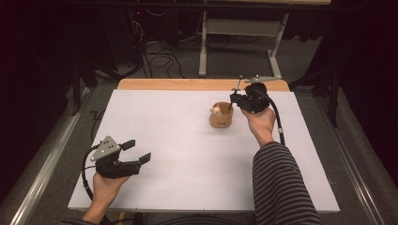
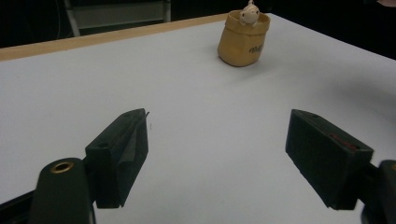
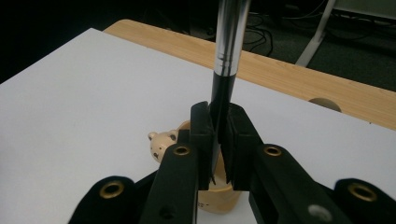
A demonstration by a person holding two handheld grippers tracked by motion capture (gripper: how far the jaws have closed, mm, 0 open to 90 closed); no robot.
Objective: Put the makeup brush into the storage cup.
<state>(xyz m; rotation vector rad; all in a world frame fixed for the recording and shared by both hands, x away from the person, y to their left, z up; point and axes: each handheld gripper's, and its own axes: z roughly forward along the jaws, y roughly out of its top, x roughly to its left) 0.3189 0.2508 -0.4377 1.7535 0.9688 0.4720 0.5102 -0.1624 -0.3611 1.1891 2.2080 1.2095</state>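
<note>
Right claw: clamped on a slim pen-like rod, black at the lower part, silver above, held upright over the cup.
Cup: tan holder with a small bear figure at its rim, standing on the far right part of the white table.
Rod's lower end: at the cup's mouth; whether it touches the cup cannot be told.
Left claw: wide, nothing between the jaws, near the table's front left, well apart from the cup.
</note>
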